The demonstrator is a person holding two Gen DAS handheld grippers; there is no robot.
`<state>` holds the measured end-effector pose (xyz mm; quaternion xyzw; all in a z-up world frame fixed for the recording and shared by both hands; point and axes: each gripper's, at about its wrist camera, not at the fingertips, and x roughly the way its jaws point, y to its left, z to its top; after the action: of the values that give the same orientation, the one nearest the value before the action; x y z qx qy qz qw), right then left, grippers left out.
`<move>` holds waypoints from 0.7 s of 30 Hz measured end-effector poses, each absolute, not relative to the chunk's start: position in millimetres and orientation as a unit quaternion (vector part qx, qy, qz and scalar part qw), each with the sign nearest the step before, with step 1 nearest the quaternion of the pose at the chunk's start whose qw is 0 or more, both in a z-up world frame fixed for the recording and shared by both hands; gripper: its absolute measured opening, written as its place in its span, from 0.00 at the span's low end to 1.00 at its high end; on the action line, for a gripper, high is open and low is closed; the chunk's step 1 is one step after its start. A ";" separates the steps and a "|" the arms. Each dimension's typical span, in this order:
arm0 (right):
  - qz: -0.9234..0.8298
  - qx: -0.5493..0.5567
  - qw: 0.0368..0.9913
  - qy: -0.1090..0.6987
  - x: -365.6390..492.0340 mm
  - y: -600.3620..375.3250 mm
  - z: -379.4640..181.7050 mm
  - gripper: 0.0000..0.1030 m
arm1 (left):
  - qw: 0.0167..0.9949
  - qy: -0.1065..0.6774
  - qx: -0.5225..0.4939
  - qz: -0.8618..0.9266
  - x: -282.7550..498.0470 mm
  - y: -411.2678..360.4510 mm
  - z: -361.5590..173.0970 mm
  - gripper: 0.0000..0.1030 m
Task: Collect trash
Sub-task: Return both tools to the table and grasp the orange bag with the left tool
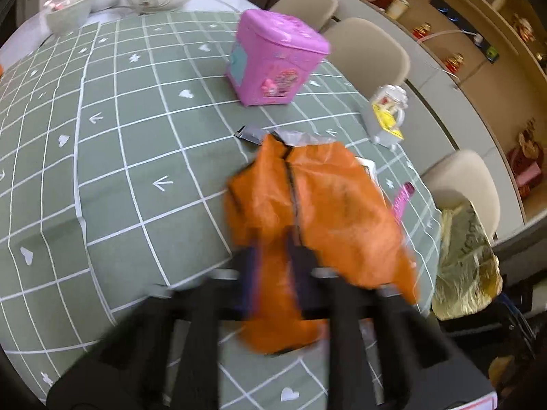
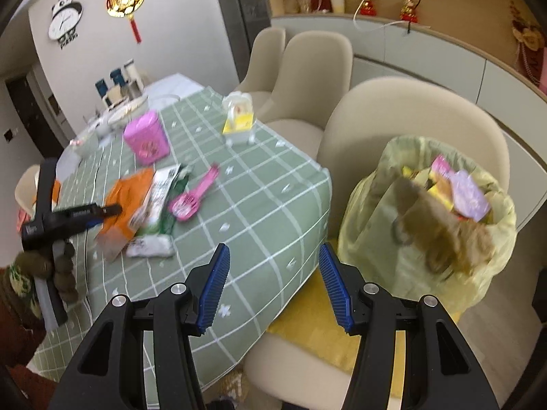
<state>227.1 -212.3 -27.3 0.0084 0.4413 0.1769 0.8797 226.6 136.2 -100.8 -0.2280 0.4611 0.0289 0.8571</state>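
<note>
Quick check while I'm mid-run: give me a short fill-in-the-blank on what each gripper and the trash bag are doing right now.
1. The left gripper has its jaws shut on an ____ wrapper.
2. The right gripper has its jaws open and holds ____.
3. The yellow trash bag sits on a beige ____.
4. The pink scoop lies on the green checked ____.

Missing words: orange; nothing; chair; tablecloth

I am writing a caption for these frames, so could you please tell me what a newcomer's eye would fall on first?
Probably the crinkled orange plastic wrapper pinched in the shut left gripper over the green checked tablecloth. Next, the pale yellow trash bag stuffed with colourful packets, on the beige chair beside the table, past the open right gripper. The bright pink box stands farther along the table.
</note>
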 end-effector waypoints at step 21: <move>0.262 -0.035 0.861 0.434 280.3 -24.7 -64.1 0.50 | 0.857 0.454 -0.235 0.063 122.0 252.4 -84.3 0.03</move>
<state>280.3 -24.7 -64.1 -0.0345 0.4342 0.2618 0.8612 122.0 252.4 -84.3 -0.2346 0.4541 0.0633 0.8572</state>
